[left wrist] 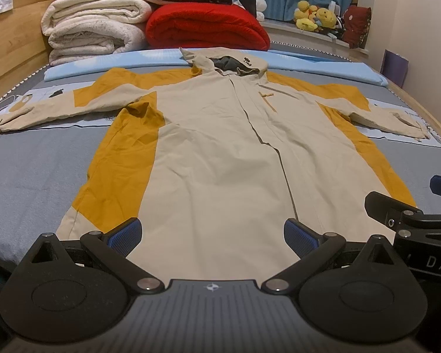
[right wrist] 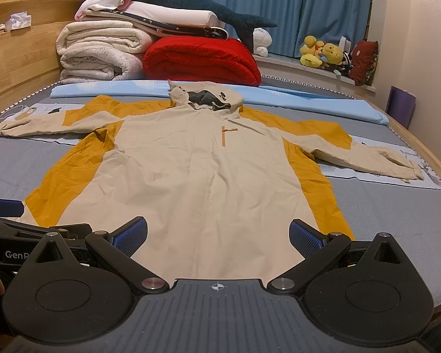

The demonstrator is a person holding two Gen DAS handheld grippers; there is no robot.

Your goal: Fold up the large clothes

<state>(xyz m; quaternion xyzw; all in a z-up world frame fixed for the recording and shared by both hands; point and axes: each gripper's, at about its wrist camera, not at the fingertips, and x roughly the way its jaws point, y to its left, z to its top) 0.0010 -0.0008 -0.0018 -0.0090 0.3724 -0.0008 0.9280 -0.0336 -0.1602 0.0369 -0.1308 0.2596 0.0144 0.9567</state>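
**Jacket spread flat, first fold not yet begun**

The left gripper [left wrist: 211, 236] and right gripper [right wrist: 217, 235] are hovering side by side above the hem, both with jaws spread wide and holding nothing. The jacket [left wrist: 220, 153] is lying face up on the grey bed [left wrist: 29, 176], sleeves stretched outward, hood [left wrist: 229, 61] pointing toward the stacked blankets [left wrist: 97, 26]. The next move probably calls for pinching a sleeve or side edge.

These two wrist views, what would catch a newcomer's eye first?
The beige and mustard hooded jacket lies spread flat on the grey bed, sleeves out to both sides. Behind its hood, a bright red folded blanket sits beside a stack of white quilts. Both the left gripper and the right gripper are open near the hem.
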